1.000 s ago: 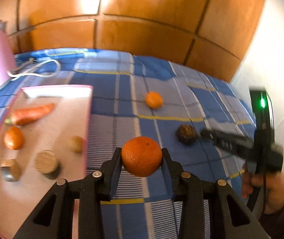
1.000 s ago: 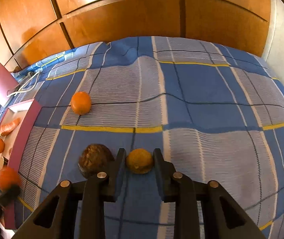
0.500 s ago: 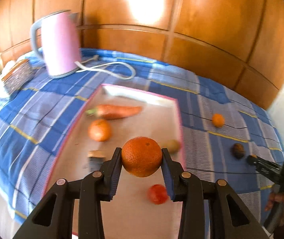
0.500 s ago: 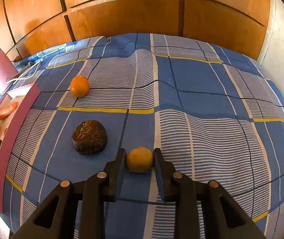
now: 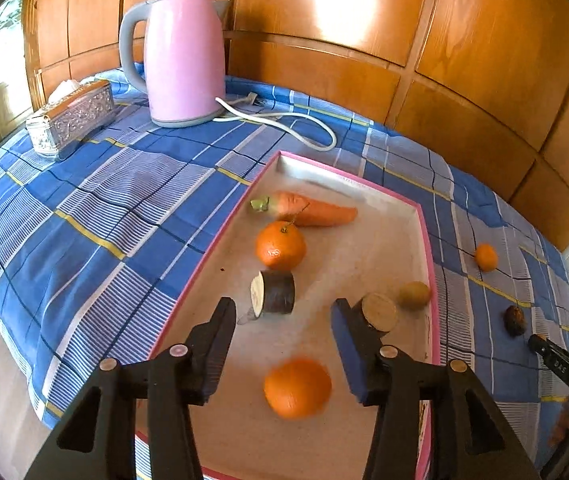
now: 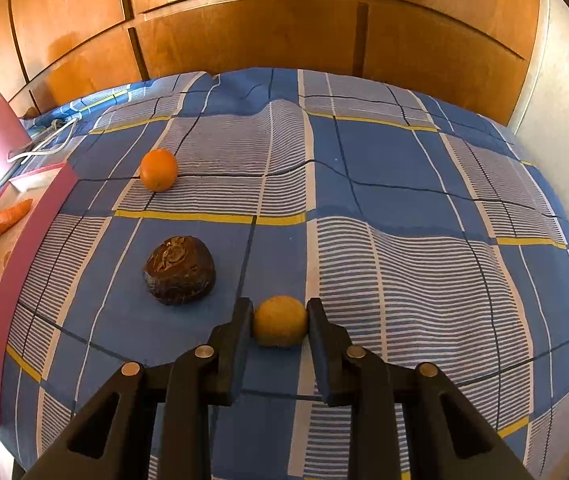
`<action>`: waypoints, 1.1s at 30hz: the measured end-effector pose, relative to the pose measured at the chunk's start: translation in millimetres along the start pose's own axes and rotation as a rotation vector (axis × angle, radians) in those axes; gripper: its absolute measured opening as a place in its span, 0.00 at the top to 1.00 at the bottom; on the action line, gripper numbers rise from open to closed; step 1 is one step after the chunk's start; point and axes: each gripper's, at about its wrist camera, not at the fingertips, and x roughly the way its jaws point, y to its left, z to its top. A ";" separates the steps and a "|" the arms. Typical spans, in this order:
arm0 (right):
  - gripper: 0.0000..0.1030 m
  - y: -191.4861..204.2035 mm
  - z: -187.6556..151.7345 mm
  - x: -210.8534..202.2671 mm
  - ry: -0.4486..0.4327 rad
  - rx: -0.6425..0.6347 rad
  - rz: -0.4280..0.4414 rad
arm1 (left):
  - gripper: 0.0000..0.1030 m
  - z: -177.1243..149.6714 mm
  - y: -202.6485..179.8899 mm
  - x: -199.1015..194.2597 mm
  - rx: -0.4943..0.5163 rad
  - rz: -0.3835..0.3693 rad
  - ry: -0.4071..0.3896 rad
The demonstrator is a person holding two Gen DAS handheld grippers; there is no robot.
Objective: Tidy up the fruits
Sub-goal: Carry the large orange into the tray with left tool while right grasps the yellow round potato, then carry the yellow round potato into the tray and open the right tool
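Pink edged the shallow rectangular tray [image 5: 428, 240] that I used as my landmark on the blue checked cloth [image 5: 124, 200] over the surface. My left gripper [image 5: 284, 316] hung above the tray's near end, its jaws opening, with nothing pressed between the pads. Below that gap a blurred round orange [image 5: 297, 387] showed over the tray floor, clear of both fingers; I could not tell whether it had touched down. Further in lay a second orange with a stem [image 5: 280, 245], a carrot [image 5: 308, 210] beyond it, a dark-skinned cut piece [image 5: 274, 293] and a pale cut round [image 5: 378, 313], and a small yellowish fruit [image 5: 414, 295] by the tray's right wall. To the right of the tray, out on the cloth, my right gripper [image 6: 280, 322] was clamped on a small yellow-brown round fruit [image 6: 280, 321]. A dark wrinkled lump [image 6: 179, 270] sat between it and the tray, a small orange [image 6: 158, 169] further back. Behind the tray stood a pink electric kettle [image 5: 182, 56].
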 end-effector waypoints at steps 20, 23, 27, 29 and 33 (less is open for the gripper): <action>0.74 121.0 5.7 -53.4 -0.028 -0.261 0.341 | 0.51 -8.5 -4.7 -20.6 0.008 -0.046 -0.017; 0.74 150.9 4.5 -53.8 0.003 -0.311 0.419 | 0.51 -9.7 -1.7 -23.0 0.002 -0.045 -0.017; 0.74 194.4 9.1 -48.8 0.064 -0.361 0.530 | 0.51 -10.6 5.5 -24.7 -0.013 -0.038 -0.019; 0.73 209.9 10.4 -45.9 0.087 -0.366 0.563 | 0.51 -11.3 9.8 -25.0 -0.022 -0.032 -0.019; 0.73 237.5 10.1 -36.6 0.144 -0.353 0.610 | 0.51 -12.1 20.6 -24.9 -0.047 -0.016 -0.018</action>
